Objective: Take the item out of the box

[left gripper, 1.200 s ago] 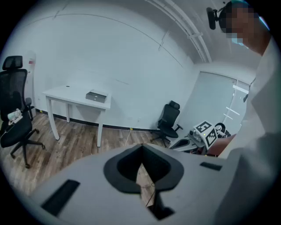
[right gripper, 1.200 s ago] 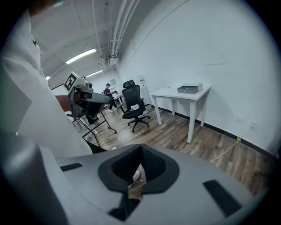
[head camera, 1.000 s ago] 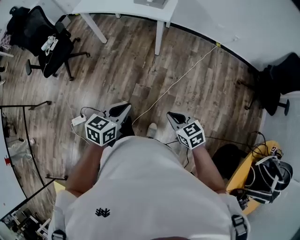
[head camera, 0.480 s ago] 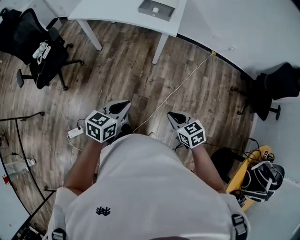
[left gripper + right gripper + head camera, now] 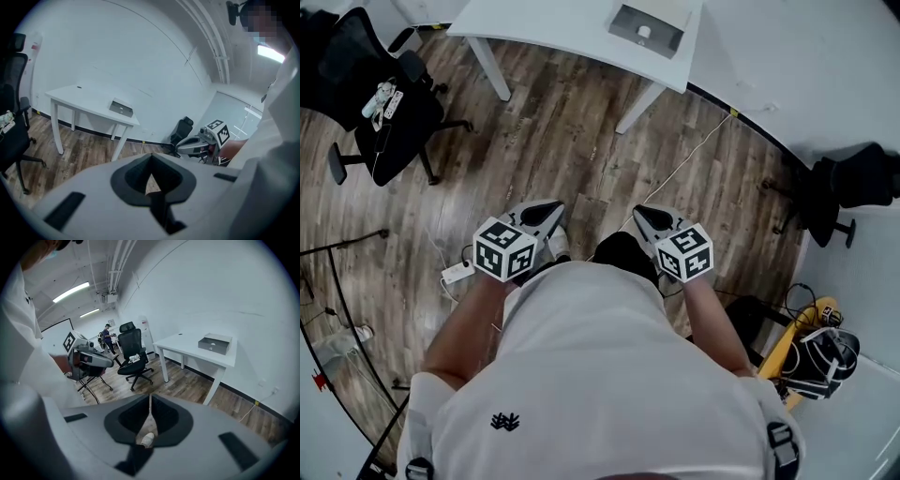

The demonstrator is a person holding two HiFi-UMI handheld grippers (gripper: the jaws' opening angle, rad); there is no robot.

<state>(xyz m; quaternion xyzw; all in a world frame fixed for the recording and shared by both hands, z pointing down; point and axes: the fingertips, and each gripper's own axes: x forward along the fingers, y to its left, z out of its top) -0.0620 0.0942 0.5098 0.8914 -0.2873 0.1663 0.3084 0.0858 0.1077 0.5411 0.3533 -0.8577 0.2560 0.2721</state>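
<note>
A grey open box (image 5: 647,31) stands on a white table (image 5: 562,23) at the far end of the room, with a small white item (image 5: 644,31) inside it. In the left gripper view the box (image 5: 121,108) lies far ahead, as it does in the right gripper view, where the box (image 5: 215,343) sits near the table's right end. My left gripper (image 5: 547,212) and right gripper (image 5: 645,217) are held side by side in front of my chest, above the wooden floor. Both are shut and hold nothing.
A black office chair (image 5: 380,89) with white things on its seat stands at the left, another dark chair (image 5: 853,183) at the right. A white cable (image 5: 675,169) and a power strip (image 5: 455,274) lie on the floor. A yellow board with gear (image 5: 811,347) is at the lower right.
The table and box have come further into the head view and nearer. Both grippers keep their place before my chest, still shut. A dark shoe now shows between them.
</note>
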